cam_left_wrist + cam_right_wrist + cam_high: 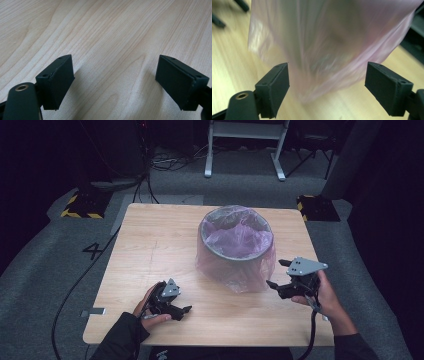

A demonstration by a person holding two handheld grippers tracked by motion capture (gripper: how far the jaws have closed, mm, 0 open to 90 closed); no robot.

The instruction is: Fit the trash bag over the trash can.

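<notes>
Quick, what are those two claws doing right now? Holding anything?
Left claw: open, holding nothing, low over the table.
Right claw: open, holding nothing, pointed at the pink bag draped over the bin.

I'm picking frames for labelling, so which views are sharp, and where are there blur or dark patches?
High view: table evenly lit and the bin with its pink bag readable, the room around it dark. Left gripper view: crisp wood grain, soft shadows beside the left claw. Right gripper view: the pink bag is smeared by blur, while the right claw looks sharp.
</notes>
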